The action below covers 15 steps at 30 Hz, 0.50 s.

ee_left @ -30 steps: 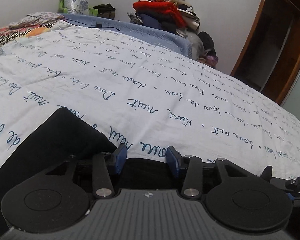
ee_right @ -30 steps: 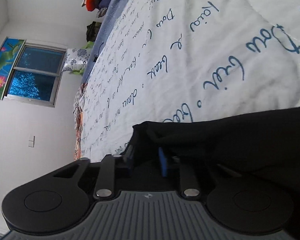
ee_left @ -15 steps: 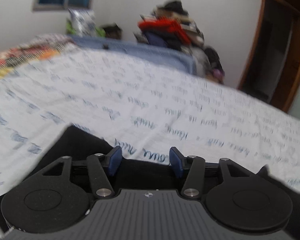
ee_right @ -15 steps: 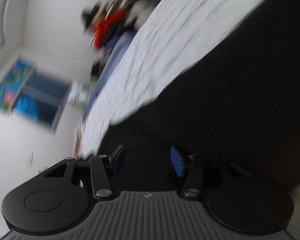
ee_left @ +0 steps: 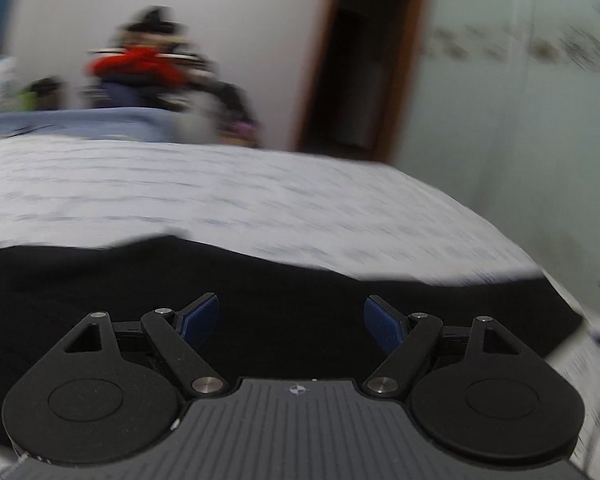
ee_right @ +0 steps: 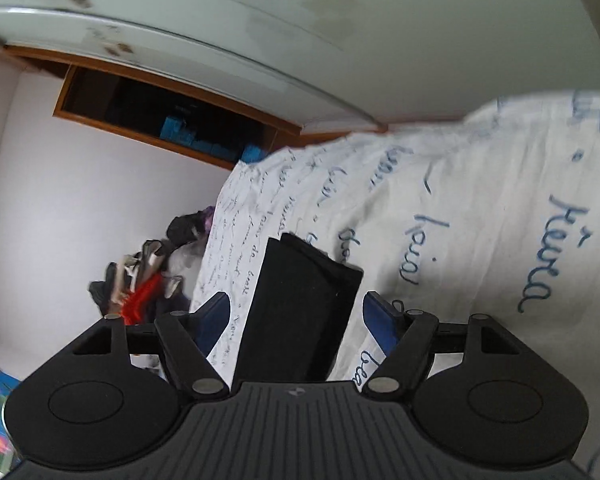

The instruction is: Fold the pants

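- While its fingers (ee_left: 199,317) stand apart, the left gripper (ee_left: 292,316) hovers over the black pants (ee_left: 284,280).
- Right gripper (ee_right: 296,320), fingers spread, frames the folded pants (ee_right: 300,300) on the bed (ee_right: 480,240).

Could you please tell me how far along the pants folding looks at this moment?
Done: the black fabric pants lie in a narrow layered strip on the white script-printed bedsheet. In hand: nothing; the left gripper and right gripper are both open. Left: possibly one more fold lengthwise.
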Available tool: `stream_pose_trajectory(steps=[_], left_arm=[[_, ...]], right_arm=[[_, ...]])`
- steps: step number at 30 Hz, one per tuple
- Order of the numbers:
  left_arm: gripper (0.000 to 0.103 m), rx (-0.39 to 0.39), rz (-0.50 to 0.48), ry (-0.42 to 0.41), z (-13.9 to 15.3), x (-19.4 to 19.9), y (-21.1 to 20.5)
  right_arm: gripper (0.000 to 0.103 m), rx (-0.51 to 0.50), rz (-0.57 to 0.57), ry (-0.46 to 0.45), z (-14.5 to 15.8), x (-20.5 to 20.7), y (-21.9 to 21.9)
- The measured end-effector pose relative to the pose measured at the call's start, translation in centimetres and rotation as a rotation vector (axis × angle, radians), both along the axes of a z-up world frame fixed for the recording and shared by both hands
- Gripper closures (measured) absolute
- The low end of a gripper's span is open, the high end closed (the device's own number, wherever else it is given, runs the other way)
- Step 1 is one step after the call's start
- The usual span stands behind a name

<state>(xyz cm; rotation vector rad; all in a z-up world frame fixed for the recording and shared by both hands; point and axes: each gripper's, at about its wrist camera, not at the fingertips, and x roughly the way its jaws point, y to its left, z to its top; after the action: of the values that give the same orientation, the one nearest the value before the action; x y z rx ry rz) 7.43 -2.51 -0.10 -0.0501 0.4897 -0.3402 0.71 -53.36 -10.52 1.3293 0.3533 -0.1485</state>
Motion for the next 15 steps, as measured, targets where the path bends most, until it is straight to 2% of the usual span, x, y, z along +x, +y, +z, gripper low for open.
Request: stream_pose_trajectory(steps=[3,6,10,12,14,15], left_arm=[[0.021,0.077,-0.119,0.028,-1.2,0.4,-3.9],[0.021,0.099,-0.179,0.088,-2.8,1.4,-6.2],[0.020,0.112,-0.176,0.151,-5.3,2.4,-7.5],[0.016,0.129,-0.172,0.113,-6.3,2.0,-7.4],[0.012,0.128,-0.173,0.113,-6.3,1.8,-7.4],[0.011,0.132,-0.170,0.116,-6.2,2.0,-7.5]], right_arm=[[0.031,-0.001,0.003,0.023,-0.8,1.1,0.8],[0.031,-0.042,-0.003,0.019,-0.7,1.8,1.2],[0.031,-0.122,0.006,0.040,-0.2,2.9,2.1],[0.031,-0.184,0.022,0.050,0.2,3.8,2.7],[0.031,-0.232,0.023,0.056,0.6,3.7,3.1],[0.035,-0.249,0.022,0.056,0.7,4.0,3.3]])
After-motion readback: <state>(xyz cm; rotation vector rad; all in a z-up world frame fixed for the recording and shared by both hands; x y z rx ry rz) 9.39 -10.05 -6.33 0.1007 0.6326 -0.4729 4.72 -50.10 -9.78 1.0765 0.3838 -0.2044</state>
